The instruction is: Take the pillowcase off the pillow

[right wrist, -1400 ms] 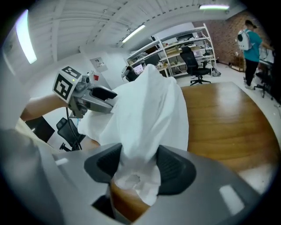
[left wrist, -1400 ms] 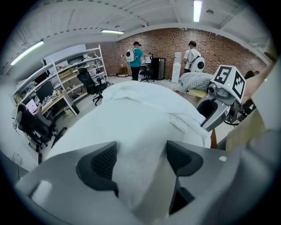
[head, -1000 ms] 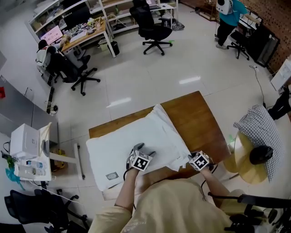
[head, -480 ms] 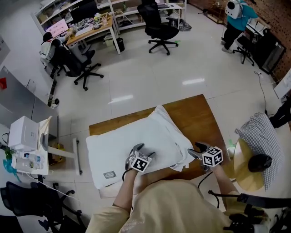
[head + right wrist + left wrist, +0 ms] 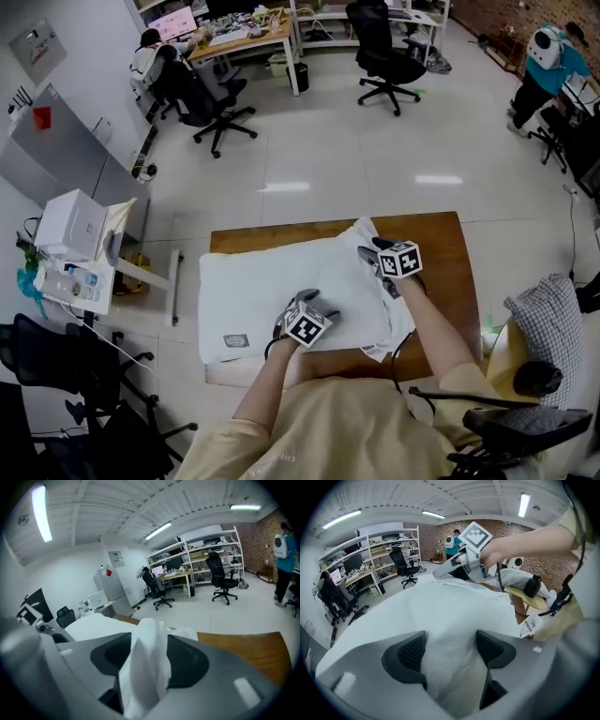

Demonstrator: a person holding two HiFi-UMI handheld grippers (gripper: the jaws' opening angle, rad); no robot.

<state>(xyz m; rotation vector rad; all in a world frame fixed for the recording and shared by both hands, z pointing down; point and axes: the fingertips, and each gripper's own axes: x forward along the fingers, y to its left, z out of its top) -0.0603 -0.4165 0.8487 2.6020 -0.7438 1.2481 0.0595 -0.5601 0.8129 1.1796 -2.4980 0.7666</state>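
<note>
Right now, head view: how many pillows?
2. A white pillow lies on the wooden table. A checkered pillow sits off the table, at the right edge of the picture. More may be hidden out of view.

You can't read any words or numbers here. The small label (image 5: 234, 340) on the pillow (image 5: 253, 281), at 8 o'clock from your left gripper (image 5: 314, 302), is too tiny. So is the paper tag (image 5: 373, 352) on the pillowcase (image 5: 361, 291), at 4 o'clock.
</note>
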